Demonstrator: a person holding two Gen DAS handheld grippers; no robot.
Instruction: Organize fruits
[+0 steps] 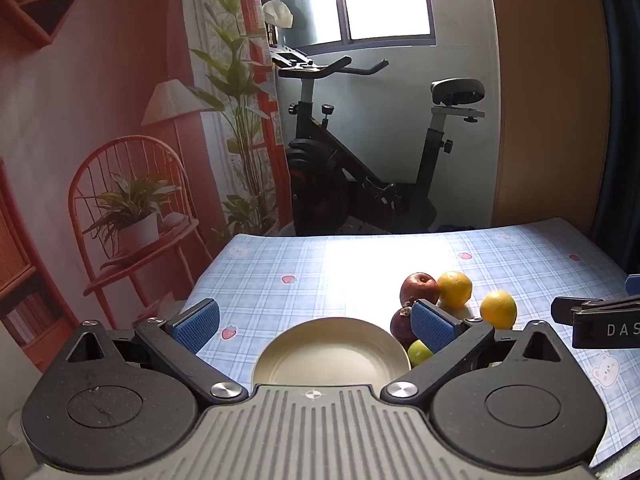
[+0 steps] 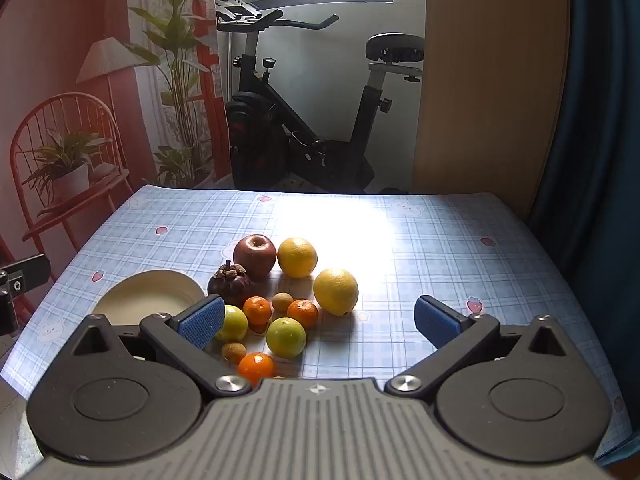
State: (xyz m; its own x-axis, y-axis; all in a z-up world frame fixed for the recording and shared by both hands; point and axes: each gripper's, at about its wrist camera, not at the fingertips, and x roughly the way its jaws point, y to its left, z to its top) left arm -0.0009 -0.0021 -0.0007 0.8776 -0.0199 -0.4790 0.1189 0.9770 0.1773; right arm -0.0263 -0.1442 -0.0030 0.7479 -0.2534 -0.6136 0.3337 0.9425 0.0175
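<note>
Looking across a tabletop [image 2: 440, 240] covered in a pale blue checked cloth printed with small strawberries and bunny faces, a bright patch of window glare washing out its middle. Sitting on the cloth left of centre in the right wrist view, a cream plate [image 2: 120, 300], bare inside. Clustering just right of the plate, the fruits: a red apple [image 2: 255, 255] at the back touching an orange [image 2: 297, 257], a dark mangosteen [image 2: 229, 283] in front of the apple and beside the plate rim, a large lemon [image 2: 335, 291] to the right, three small mandarins [image 2: 257, 310], two green citrus [image 2: 285, 337], and two small brown fruits [image 2: 282, 301] too small to name.

Hovering over the near edge, the left gripper [image 1: 316, 326] with its blue-padded fingers [image 1: 197, 325] spread wide and released, the plate lying below between them. Hovering likewise, the right gripper [image 2: 320, 322], fingers [image 2: 436, 322] splayed apart and gripping nothing, the left pad overlapping one green fruit in the view without clear contact.

Standing beyond the far edge of the tabletop, a black exercise bike [image 2: 304, 120] under a bright window [image 1: 384, 0]. Hanging on the left, a backdrop printed with a red chair [image 1: 132, 216], potted plants and a floor lamp. Rising on the right, a wooden panel [image 2: 488, 80] and a dark blue curtain [image 2: 600, 120].
</note>
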